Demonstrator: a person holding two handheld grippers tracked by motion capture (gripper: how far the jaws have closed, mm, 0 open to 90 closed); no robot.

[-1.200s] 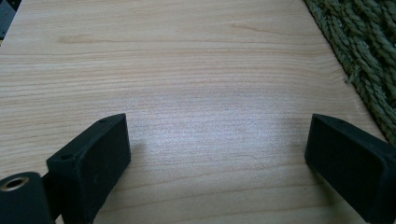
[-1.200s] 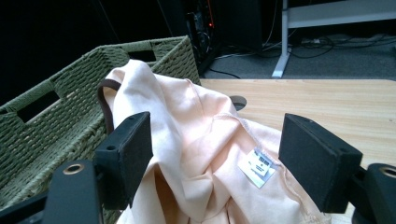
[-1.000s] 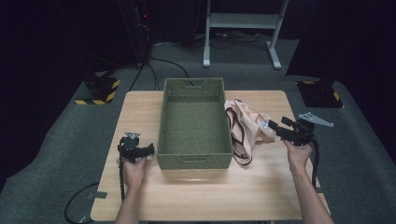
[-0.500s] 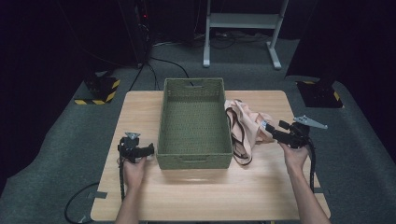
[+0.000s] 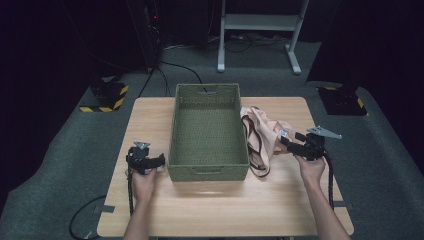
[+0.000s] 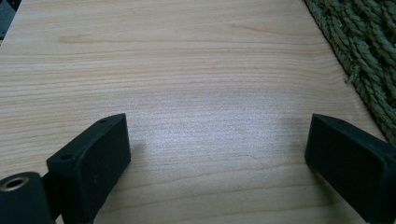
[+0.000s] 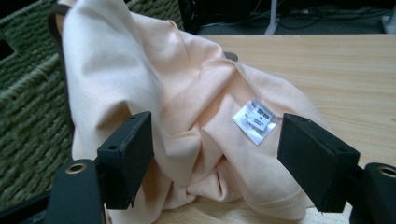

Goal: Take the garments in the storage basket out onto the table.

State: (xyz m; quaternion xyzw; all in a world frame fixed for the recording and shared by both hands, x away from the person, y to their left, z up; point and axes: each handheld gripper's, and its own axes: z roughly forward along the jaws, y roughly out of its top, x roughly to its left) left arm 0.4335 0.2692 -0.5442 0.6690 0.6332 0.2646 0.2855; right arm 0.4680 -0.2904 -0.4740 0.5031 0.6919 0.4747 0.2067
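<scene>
Wooden table (image 5: pixel 215 210): both tongs (image 5: pixel 287 141) gape empty; peach garment (image 7: pixel 187 116) hides basket (image 7: pixel 28 107) wall.

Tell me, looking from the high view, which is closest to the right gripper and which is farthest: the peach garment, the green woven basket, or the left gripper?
1. Peach garment: right at the right gripper, crumpled beside the basket.
2. Green woven basket: middle of the table, past the garment.
3. Left gripper: farthest, on the basket's other side, near its front corner.
</scene>
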